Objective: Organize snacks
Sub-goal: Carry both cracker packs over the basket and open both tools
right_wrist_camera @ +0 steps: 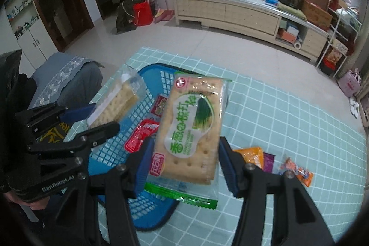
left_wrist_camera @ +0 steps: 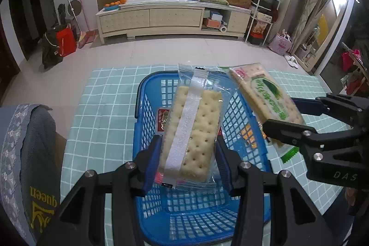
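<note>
My left gripper (left_wrist_camera: pixel 188 163) is shut on a cracker pack in a clear wrapper (left_wrist_camera: pixel 192 128), held back side up over the blue plastic basket (left_wrist_camera: pixel 147 130). My right gripper (right_wrist_camera: pixel 184 163) is shut on a green-printed cracker pack (right_wrist_camera: pixel 191 128), held above the basket's right edge (right_wrist_camera: pixel 159 223). In the left wrist view that green pack (left_wrist_camera: pixel 265 96) and the right gripper (left_wrist_camera: pixel 286 121) hang to the right of the basket. In the right wrist view the left gripper (right_wrist_camera: pixel 99 119) with its clear pack (right_wrist_camera: pixel 115 105) is at the left. Red snack packets (right_wrist_camera: pixel 140 135) lie inside the basket.
The basket stands on a table with a light blue checked cloth (left_wrist_camera: pixel 106 93). Orange and purple snack packets (right_wrist_camera: pixel 253 156) and an orange wrapped one (right_wrist_camera: pixel 299 172) lie on the cloth at the right. A chair with a grey cover (left_wrist_camera: pixel 30 153) is at the left.
</note>
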### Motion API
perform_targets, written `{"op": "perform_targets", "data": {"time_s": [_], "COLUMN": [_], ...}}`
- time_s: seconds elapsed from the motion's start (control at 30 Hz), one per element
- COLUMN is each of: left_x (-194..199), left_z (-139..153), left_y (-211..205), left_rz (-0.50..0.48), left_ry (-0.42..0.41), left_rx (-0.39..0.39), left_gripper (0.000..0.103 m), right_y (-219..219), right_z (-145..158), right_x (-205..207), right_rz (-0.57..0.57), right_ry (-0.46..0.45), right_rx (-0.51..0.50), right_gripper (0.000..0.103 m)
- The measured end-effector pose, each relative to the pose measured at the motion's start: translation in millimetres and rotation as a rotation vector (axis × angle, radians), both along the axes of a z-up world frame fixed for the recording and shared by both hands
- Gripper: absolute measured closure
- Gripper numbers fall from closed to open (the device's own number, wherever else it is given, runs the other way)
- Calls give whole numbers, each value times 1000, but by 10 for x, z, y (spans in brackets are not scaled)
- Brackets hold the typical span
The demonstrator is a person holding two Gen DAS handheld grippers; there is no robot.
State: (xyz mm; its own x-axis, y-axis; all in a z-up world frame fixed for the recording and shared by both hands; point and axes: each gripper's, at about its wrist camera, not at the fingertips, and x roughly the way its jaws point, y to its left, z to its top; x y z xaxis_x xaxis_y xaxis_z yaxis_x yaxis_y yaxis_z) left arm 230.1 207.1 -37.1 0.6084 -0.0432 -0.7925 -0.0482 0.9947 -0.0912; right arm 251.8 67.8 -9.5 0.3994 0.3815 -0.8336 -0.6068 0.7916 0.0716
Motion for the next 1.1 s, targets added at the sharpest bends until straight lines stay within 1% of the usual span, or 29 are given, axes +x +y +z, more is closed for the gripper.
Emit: {"op": "perform_targets", "data": {"time_s": [0.17, 0.3, 0.6, 0.67, 0.73, 0.77, 0.8, 0.83, 0.9, 1.0, 1.1], "left_x": [88, 133, 157, 153, 142, 130, 115, 103, 82, 61, 49], "left_z": [-123, -195, -191, -198, -212, -220, -225, -228, -227, -202, -164], "left_y": [55, 101, 152, 159, 164, 156, 141, 140, 130, 89, 23], "left_rz": [15, 15, 37, 39, 43, 45, 46, 46, 48, 46, 36], "left_ry": [21, 30, 21, 21, 23, 25, 25, 26, 28, 28, 24], "left_rx": [3, 13, 24, 27, 22, 17, 14, 10, 6, -2, -5], "left_gripper": [59, 59, 59, 59, 59, 59, 59, 59, 59, 59, 59], "right_y": [200, 276, 408, 428, 438, 425, 407, 379, 310, 201, 106], "right_z": [-167, -223, -340, -361, -369, -355, -335, -309, -264, -227, -199], "right_x": [101, 165, 278, 293, 284, 272, 254, 236, 214, 205, 215], "right_rz": [26, 40, 67, 67, 61, 56, 58, 53, 47, 27, -4], "right_ry": [24, 34, 66, 68, 39, 19, 3, -15, -20, 3, 5], "right_rx": [-40, -47, -91, -108, -147, -155, -153, -157, -147, -122, -112], "right_gripper": [43, 43, 42, 41, 29, 17, 14, 13, 9, 8, 8]}}
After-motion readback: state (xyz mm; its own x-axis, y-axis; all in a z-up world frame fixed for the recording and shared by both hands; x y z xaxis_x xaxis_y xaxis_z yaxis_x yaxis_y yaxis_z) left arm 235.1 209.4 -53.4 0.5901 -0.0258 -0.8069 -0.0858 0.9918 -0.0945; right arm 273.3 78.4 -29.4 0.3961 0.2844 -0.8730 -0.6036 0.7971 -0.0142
